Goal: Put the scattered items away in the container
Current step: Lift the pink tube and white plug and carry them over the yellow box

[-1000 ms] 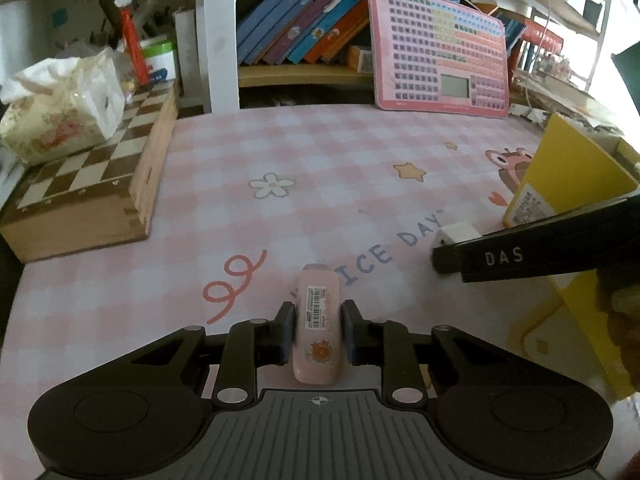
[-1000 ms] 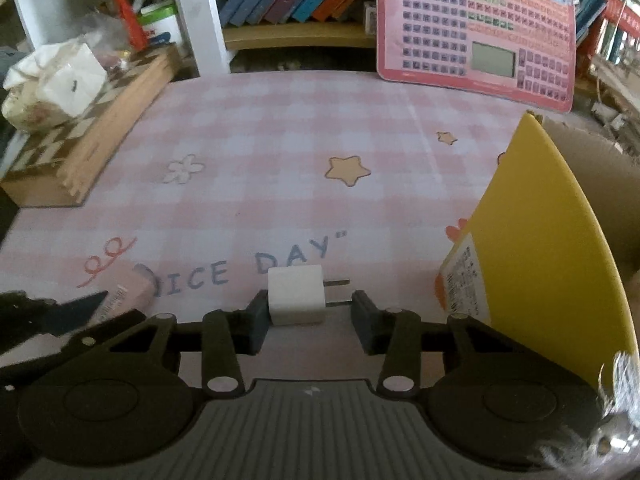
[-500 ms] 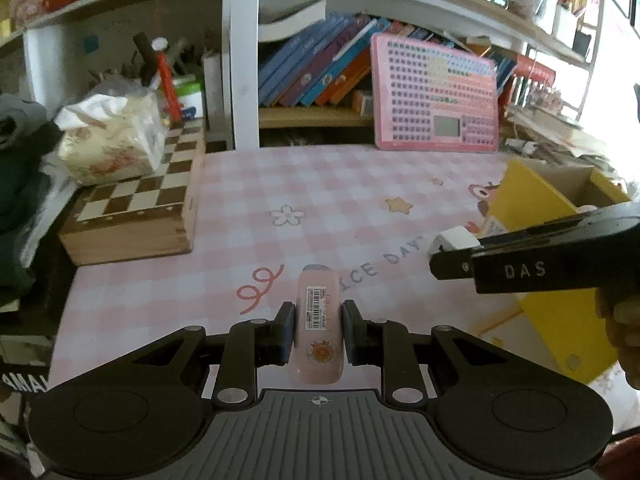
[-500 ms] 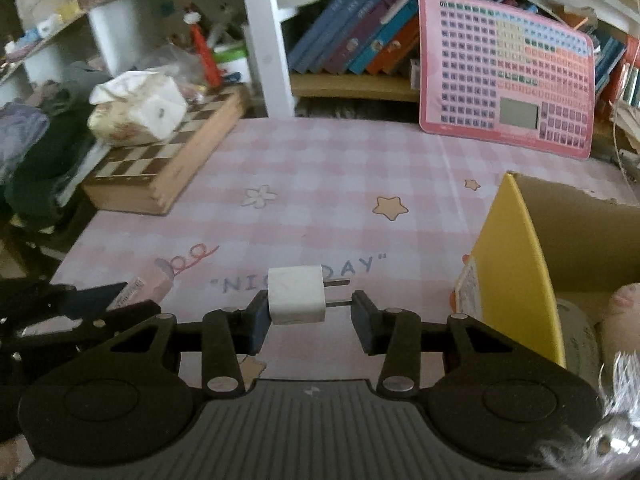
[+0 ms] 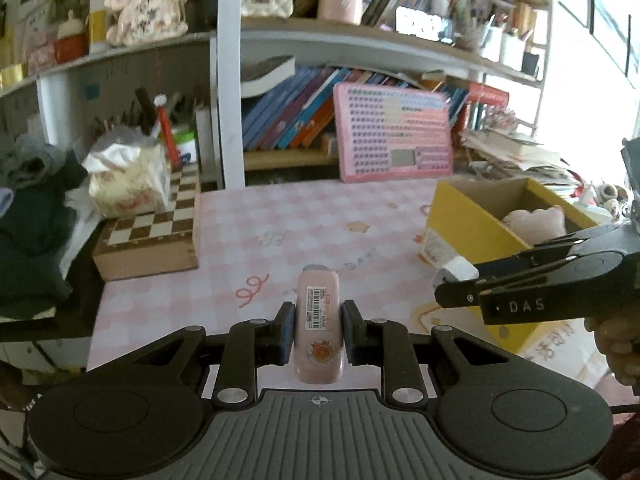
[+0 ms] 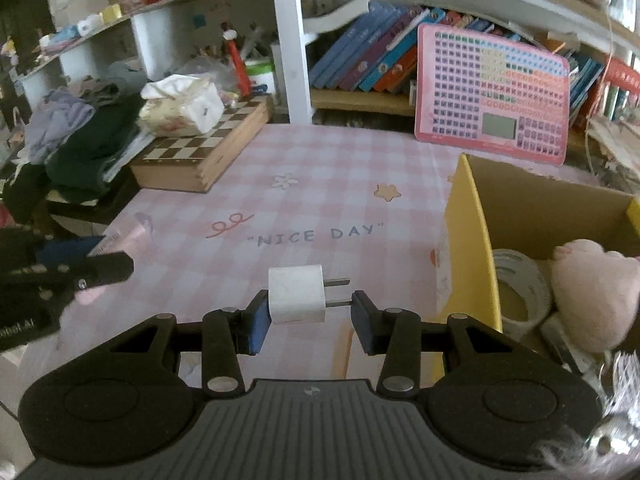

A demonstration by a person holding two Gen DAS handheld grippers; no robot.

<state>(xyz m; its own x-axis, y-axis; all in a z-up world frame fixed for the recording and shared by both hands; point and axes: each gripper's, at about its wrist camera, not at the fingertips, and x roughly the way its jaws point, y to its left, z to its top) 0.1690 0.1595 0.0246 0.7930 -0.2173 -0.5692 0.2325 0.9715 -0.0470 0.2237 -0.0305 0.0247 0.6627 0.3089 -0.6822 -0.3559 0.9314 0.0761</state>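
My left gripper [image 5: 318, 330] is clamped on a pink tube [image 5: 319, 326], its barcode label facing up, both pads pressing its sides. It hangs above the pink checked tablecloth [image 5: 288, 216]. My right gripper [image 6: 306, 312] carries a white plug adapter [image 6: 296, 299]: the left pad sits against its body and the right pad meets the tips of its two prongs, which point toward three o'clock. In the left view that gripper shows at three o'clock with the adapter at its tip, just beside the yellow cardboard box [image 5: 468, 216]. From the right view the box [image 6: 472, 240] lies at three o'clock, holding a tape roll [image 6: 520, 288] and a pink plush toy [image 6: 592, 288]. A chessboard box [image 6: 200, 156] sits at ten o'clock.
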